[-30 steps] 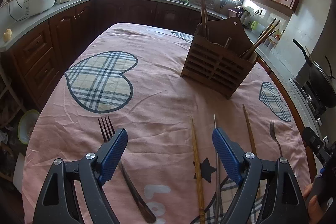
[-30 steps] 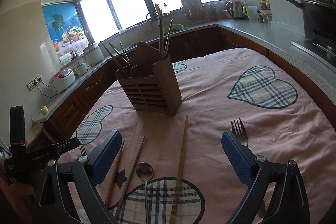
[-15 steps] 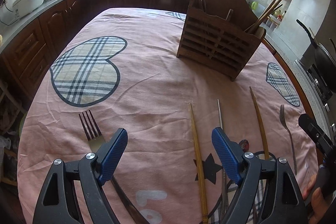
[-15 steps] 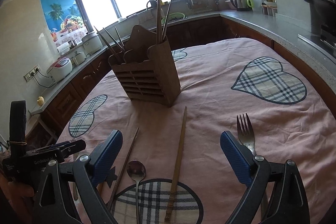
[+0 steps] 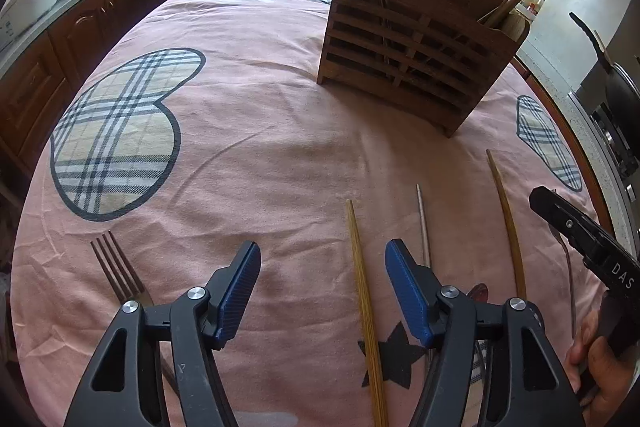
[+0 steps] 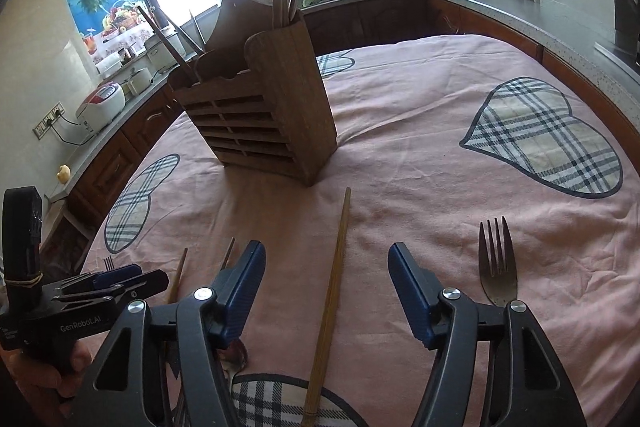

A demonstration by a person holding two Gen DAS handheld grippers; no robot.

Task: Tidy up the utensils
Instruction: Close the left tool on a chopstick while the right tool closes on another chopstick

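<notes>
Left gripper (image 5: 322, 291): jaws closing, nothing between, above bare pink surface (image 5: 260, 131); dark fork (image 5: 118, 273) just left, yellow chopstick (image 5: 362, 291) just inside the right jaw, long axis running away toward holder (image 5: 404, 55); right gripper (image 6: 326, 291): jaws closing, astride brown chopstick (image 6: 334, 283), not yet pressing; steel fork (image 6: 496, 263) right; spoon bowl mostly hidden under jaws.
</notes>
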